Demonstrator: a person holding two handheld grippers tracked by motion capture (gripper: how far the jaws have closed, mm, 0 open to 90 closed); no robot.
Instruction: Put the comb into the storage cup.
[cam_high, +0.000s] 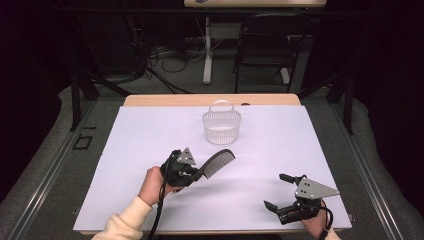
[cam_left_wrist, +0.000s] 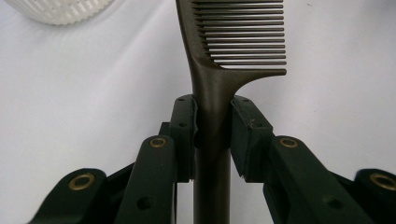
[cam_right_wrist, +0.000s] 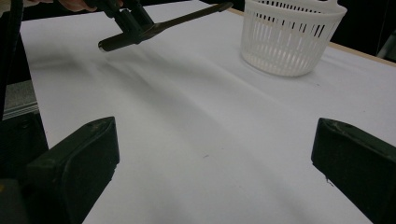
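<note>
White sheeting covers the table, with dark floor, cables and a chair behind it at the top of the high view. Near the middle top of the sheet stands a white slatted basket with a hoop handle. Lower left of centre, the left gripper has its jaws clamped on the handle of a dark comb; the comb is off the sheet, its toothed end pointing up and right toward the basket, which is near but well clear of it. In the left gripper view the pads pinch the handle just below where the teeth begin, and the comb sits straight between them. At the lower right of the high view the right gripper rests low over the sheet, jaws wide apart and holding nothing. The work in hand looks like carrying the comb to the basket. To do it well, I would keep the grip firm and the comb level until the teeth end is over the rim, mind the hoop handle on the way in, tip the long comb down inside, and let go only once it is well within, so the light basket is not knocked over.
</note>
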